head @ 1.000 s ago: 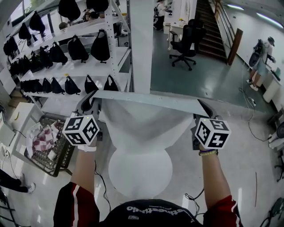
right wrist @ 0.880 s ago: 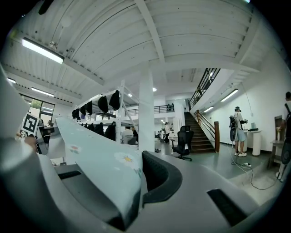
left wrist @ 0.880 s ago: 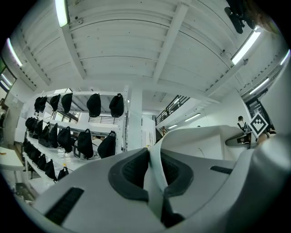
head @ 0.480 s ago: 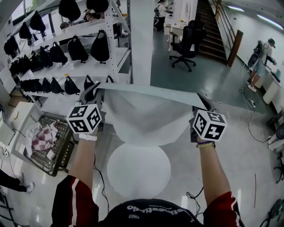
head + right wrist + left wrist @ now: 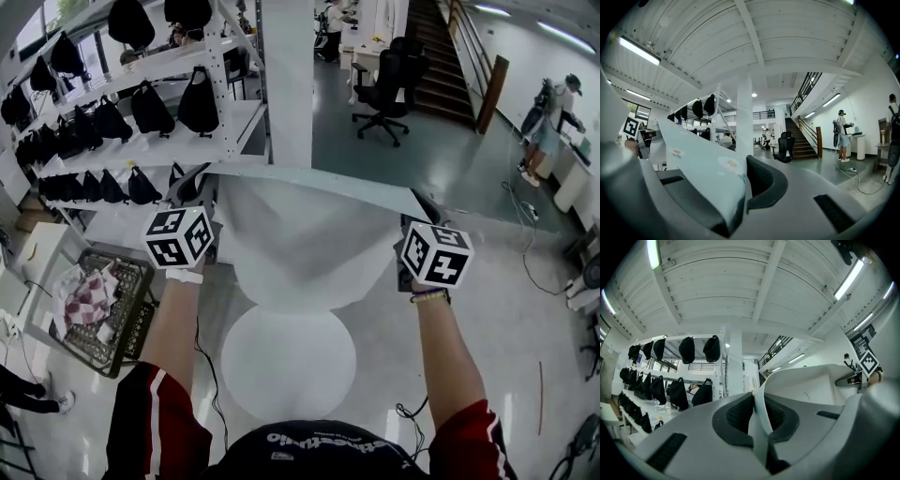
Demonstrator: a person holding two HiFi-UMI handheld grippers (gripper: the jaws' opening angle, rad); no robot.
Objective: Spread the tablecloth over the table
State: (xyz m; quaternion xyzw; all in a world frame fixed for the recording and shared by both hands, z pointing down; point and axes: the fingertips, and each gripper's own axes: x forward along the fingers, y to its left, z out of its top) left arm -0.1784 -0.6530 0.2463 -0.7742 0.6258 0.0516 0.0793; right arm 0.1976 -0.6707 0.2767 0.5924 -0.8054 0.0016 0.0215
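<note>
A pale tablecloth [image 5: 305, 234] hangs in the air above a round white table [image 5: 291, 361], its top edge stretched taut between both grippers. My left gripper [image 5: 194, 190] is shut on the cloth's left corner. In the left gripper view the cloth [image 5: 811, 380] runs out from between the dark pads [image 5: 736, 416] of the left gripper [image 5: 758, 408]. My right gripper [image 5: 416, 204] is shut on the right corner. In the right gripper view the flower-printed cloth [image 5: 708, 168] lies pinched in the right gripper [image 5: 743, 187]. The cloth's lower hem sags just over the table's far rim.
White shelves with black bags [image 5: 141, 103] stand at the back left beside a white pillar [image 5: 286, 84]. A wire basket with a checked cloth [image 5: 94, 309] sits on the floor left. An office chair [image 5: 380, 89] and a person [image 5: 553, 117] are far off. A cable [image 5: 211, 375] runs along the floor.
Both grippers have moved forward, away from the body, carrying the stretched cloth with them. The cloth's hem now hangs closer over the table's far rim. Both grips are unchanged.
</note>
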